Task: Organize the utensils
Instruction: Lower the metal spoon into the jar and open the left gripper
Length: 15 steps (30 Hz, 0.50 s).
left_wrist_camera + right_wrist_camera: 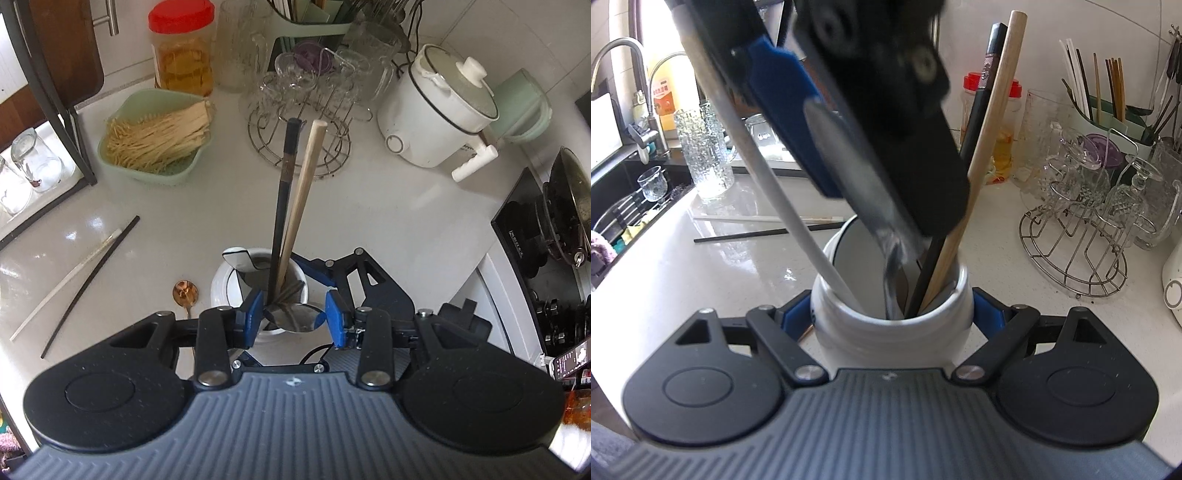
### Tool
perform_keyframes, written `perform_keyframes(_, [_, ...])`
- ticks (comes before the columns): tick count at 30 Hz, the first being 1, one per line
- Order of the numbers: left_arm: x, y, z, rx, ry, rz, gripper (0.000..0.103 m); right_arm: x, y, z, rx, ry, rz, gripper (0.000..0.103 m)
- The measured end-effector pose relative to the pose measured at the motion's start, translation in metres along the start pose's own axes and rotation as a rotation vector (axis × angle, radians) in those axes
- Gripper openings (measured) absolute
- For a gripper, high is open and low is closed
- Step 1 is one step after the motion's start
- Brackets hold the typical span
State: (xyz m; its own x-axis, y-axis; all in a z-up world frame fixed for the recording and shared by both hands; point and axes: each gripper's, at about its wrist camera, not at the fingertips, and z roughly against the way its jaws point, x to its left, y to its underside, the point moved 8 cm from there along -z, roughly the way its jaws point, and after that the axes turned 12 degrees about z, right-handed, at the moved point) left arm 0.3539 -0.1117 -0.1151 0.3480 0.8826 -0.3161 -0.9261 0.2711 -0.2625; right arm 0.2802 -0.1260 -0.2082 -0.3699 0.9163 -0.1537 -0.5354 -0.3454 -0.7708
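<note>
The right gripper (892, 317) has its jaws clamped on the white jar (890, 325) to steady it — the left gripper's (294, 313) jaws grip a steel spoon (293, 319), lowering it inside.

No words or numbers can be read; the orange bottle label (663, 96) by the far-left tap is too blurry.

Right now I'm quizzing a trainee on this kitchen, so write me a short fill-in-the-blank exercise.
The right tool grips the ___ jar.
The left tool holds a metal ___ at the jar's mouth.
On the counter lie ___ loose chopsticks.
Missing: white; spoon; two.
</note>
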Motion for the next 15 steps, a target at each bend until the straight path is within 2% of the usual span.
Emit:
perform_keyframes(9, [0.0018, -0.0012, -0.009, 0.013, -0.019, 0.003, 0.043, 0.0011, 0.0002, 0.0008, -0.001, -0.003, 0.004, 0.09])
perform_keyframes(10, [0.0024, -0.0012, -0.0087, 0.012, -0.019, 0.006, 0.045, 0.0013, 0.0003, 0.0008, -0.001, -0.003, 0.005, 0.09])
perform_keyframes(12, [0.0034, -0.0021, -0.0065, 0.002, -0.017, 0.017, 0.057, 0.0013, 0.0003, 0.0009, -0.001, -0.003, 0.004, 0.09])
perform_keyframes(15, [0.0029, -0.0022, 0.0007, -0.022, 0.004, 0.026, 0.059, 0.0013, 0.0004, 0.001, -0.001, -0.003, 0.004, 0.09])
